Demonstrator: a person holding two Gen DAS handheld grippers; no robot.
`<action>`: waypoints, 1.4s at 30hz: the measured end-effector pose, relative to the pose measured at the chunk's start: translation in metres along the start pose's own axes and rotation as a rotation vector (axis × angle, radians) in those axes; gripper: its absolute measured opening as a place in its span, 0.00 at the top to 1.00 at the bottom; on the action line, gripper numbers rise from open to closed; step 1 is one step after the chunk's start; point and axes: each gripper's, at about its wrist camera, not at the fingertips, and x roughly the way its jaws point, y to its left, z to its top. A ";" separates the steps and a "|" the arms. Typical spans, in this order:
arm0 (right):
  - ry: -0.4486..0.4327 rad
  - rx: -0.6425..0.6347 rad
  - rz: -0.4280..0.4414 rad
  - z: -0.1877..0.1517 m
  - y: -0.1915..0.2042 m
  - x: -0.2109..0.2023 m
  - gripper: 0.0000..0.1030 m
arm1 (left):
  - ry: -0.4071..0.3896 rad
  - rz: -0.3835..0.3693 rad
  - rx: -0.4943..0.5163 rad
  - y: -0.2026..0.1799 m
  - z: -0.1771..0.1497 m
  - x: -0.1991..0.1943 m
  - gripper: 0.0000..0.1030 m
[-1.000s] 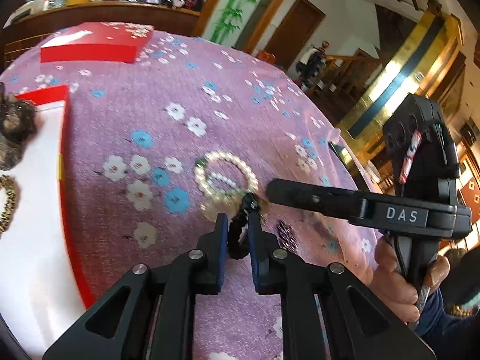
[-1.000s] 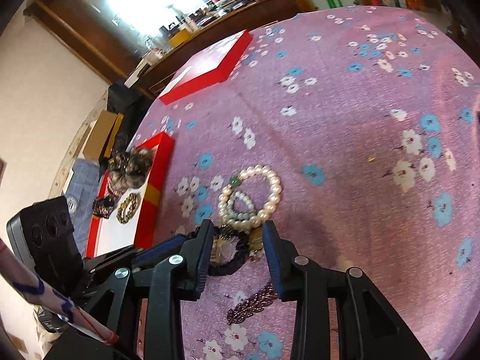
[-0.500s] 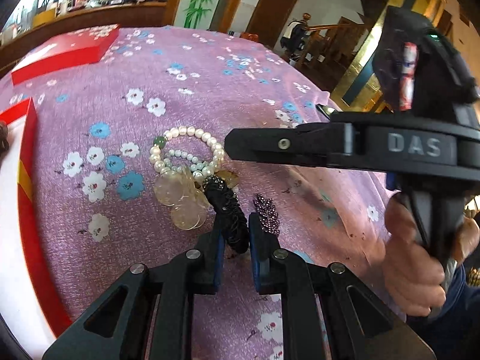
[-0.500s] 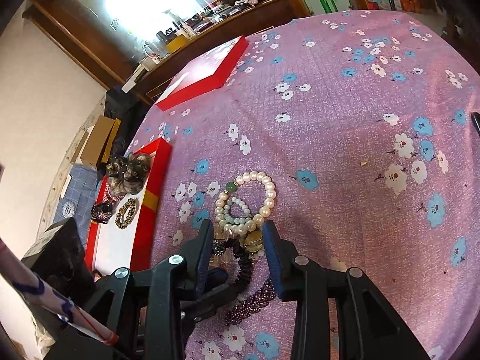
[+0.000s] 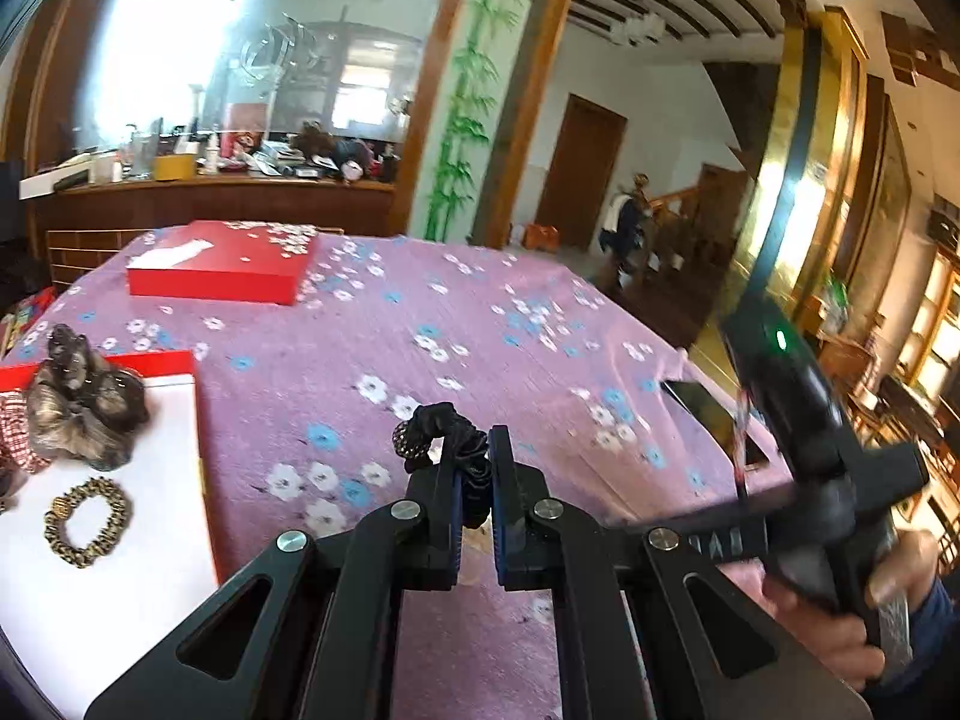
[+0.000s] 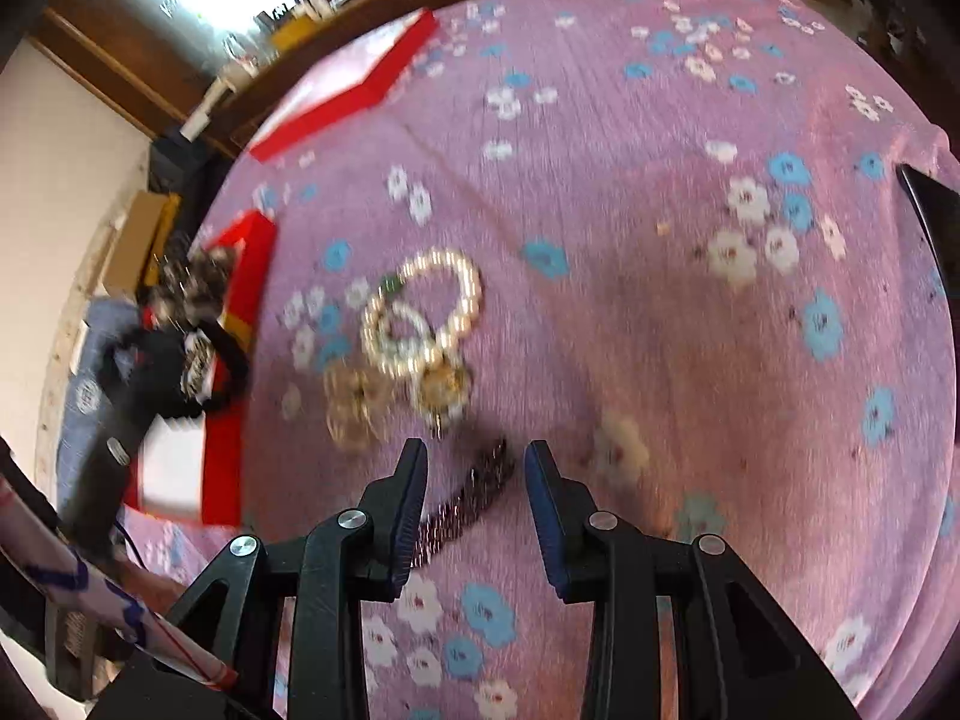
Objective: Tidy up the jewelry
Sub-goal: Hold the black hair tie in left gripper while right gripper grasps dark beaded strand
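My left gripper point(image 5: 474, 468) is shut on a black beaded bracelet point(image 5: 441, 429) and holds it above the purple floral tablecloth point(image 5: 420, 324), right of the open red box with a white lining point(image 5: 108, 540). The box holds a gold bracelet point(image 5: 87, 522) and a dark furry hair piece point(image 5: 84, 402). My right gripper point(image 6: 477, 480) is open just above a dark purple beaded strand point(image 6: 468, 501). Beyond it lie pearl bracelets point(image 6: 429, 312) and gold pieces point(image 6: 441, 387). The left gripper and its bracelet show at the left of the right wrist view point(image 6: 198, 360), over the box.
A red box lid point(image 5: 222, 267) lies at the far side of the table. A dark phone point(image 5: 714, 420) lies near the right edge. The right hand-held gripper body point(image 5: 810, 468) is close on the right in the left wrist view.
My left gripper has lifted the black bracelet off the pile and carried it left toward the red box. My right gripper has stayed open and shifted over the purple strand.
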 end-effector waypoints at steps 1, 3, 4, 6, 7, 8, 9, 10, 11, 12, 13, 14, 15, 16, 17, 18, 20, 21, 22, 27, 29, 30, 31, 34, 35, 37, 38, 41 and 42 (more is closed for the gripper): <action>-0.001 -0.019 -0.018 -0.001 0.004 0.000 0.65 | -0.001 0.009 -0.003 0.001 0.000 0.000 0.93; 0.006 -0.042 -0.032 -0.005 0.009 0.000 0.65 | 0.008 0.037 -0.007 0.003 0.000 0.003 0.93; 0.014 -0.057 -0.032 -0.007 0.012 0.001 0.65 | 0.012 0.048 -0.010 0.004 -0.001 0.004 0.93; 0.007 -0.127 -0.089 -0.012 0.024 0.002 0.65 | 0.022 0.056 -0.015 0.007 0.000 0.007 0.93; 0.002 -0.172 -0.117 -0.015 0.031 0.003 0.64 | 0.022 0.064 -0.017 0.007 0.000 0.009 0.93; -0.005 -0.205 -0.141 -0.018 0.037 0.004 0.62 | 0.026 0.061 -0.019 0.008 0.000 0.010 0.93; -0.015 -0.239 -0.170 -0.020 0.043 0.005 0.62 | 0.029 0.059 -0.021 0.010 0.000 0.007 0.93; -0.028 -0.284 -0.203 -0.024 0.049 0.006 0.62 | 0.032 0.062 -0.022 0.010 0.000 0.008 0.93; -0.043 -0.315 -0.228 -0.027 0.053 0.007 0.64 | 0.032 0.067 -0.021 0.009 -0.001 0.007 0.93; -0.059 -0.336 -0.247 -0.029 0.054 0.007 0.73 | 0.037 0.065 -0.022 0.010 -0.001 0.007 0.93; -0.069 -0.342 -0.252 -0.029 0.053 0.006 0.79 | 0.041 0.063 -0.024 0.010 -0.001 0.007 0.93; -0.074 -0.333 -0.243 -0.027 0.050 0.006 0.83 | 0.043 0.064 -0.023 0.011 -0.001 0.008 0.93; -0.084 -0.311 -0.230 -0.024 0.045 0.002 0.92 | 0.044 0.064 -0.022 0.011 -0.002 0.008 0.93; -0.108 -0.287 -0.207 -0.022 0.040 -0.004 0.92 | 0.045 0.062 -0.020 0.011 -0.002 0.009 0.93; -0.122 -0.274 -0.197 -0.018 0.039 -0.007 0.92 | 0.044 0.062 -0.019 0.010 -0.002 0.008 0.93; -0.146 -0.257 -0.181 -0.016 0.035 -0.012 0.92 | 0.042 0.063 -0.014 0.009 -0.003 0.007 0.93; -0.209 -0.219 -0.121 -0.012 0.030 -0.025 0.92 | 0.042 0.064 -0.012 0.008 -0.003 0.007 0.93; -0.233 -0.211 -0.100 -0.013 0.030 -0.029 0.92 | 0.041 0.064 -0.012 0.008 -0.003 0.007 0.93; -0.259 -0.203 -0.081 -0.013 0.029 -0.035 0.92 | 0.041 0.065 -0.012 0.008 -0.003 0.007 0.93; -0.306 -0.192 -0.026 -0.010 0.034 -0.041 0.92 | 0.043 0.067 -0.008 0.008 -0.004 0.006 0.93; -0.310 -0.194 -0.024 -0.008 0.036 -0.040 0.92 | 0.042 0.072 -0.005 0.006 -0.004 0.006 0.93; -0.311 -0.193 -0.024 -0.011 0.039 -0.041 0.92 | 0.041 0.074 -0.004 0.006 -0.004 0.006 0.93; -0.309 -0.192 -0.024 -0.010 0.039 -0.040 0.92 | 0.040 0.076 -0.003 0.006 -0.004 0.006 0.93; -0.302 -0.189 -0.018 -0.014 0.039 -0.040 0.92 | 0.042 0.082 0.002 0.006 -0.005 0.006 0.93; -0.301 -0.189 -0.015 -0.014 0.039 -0.039 0.92 | 0.042 0.086 0.005 0.005 -0.005 0.006 0.93; -0.301 -0.192 -0.014 -0.014 0.039 -0.039 0.92 | 0.040 0.099 0.018 0.004 -0.005 0.005 0.93; -0.302 -0.192 -0.015 -0.014 0.039 -0.039 0.92 | 0.040 0.105 0.024 0.003 -0.005 0.005 0.93; -0.297 -0.194 -0.017 -0.013 0.039 -0.037 0.92 | 0.038 0.121 0.041 0.001 -0.005 0.005 0.93; -0.295 -0.193 -0.017 -0.014 0.038 -0.036 0.92 | 0.039 0.125 0.044 0.000 -0.005 0.006 0.93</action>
